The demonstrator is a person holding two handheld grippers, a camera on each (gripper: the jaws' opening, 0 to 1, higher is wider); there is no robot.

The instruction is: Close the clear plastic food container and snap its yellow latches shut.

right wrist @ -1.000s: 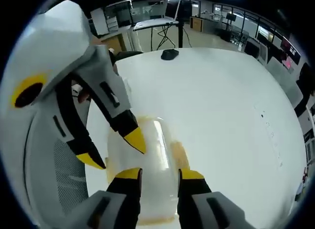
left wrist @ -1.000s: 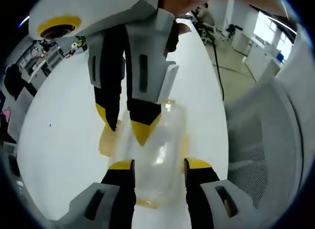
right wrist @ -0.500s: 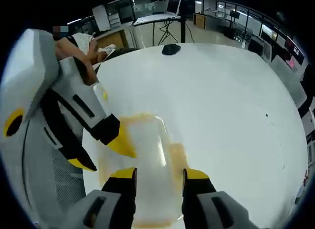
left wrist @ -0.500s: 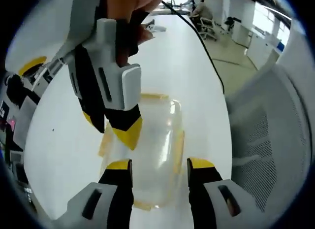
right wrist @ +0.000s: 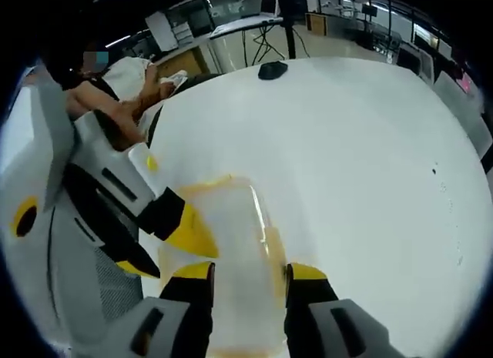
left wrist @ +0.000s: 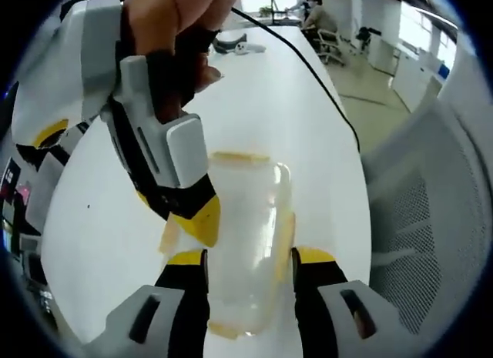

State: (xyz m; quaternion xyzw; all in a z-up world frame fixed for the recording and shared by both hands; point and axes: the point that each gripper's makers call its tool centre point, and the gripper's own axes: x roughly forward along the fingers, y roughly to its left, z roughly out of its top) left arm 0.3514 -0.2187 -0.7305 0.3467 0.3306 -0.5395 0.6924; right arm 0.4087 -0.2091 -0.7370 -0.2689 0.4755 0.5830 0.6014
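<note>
Both grippers are lifting slightly off the clear container [left wrist: 245,242] on the white table [left wrist: 285,104], left gripper [left wrist: 244,259] and right gripper [right wrist: 248,272] spread, unladen; light, slippery plastic, best pressed at the three o'clock yellow latch [left wrist: 286,231].

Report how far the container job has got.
Done: the clear plastic food container lies lid-down on the white table. In hand: both the left gripper and the right gripper hover open over it. Left: its yellow latches seem to stick outward, so snapping probably remains.
</note>
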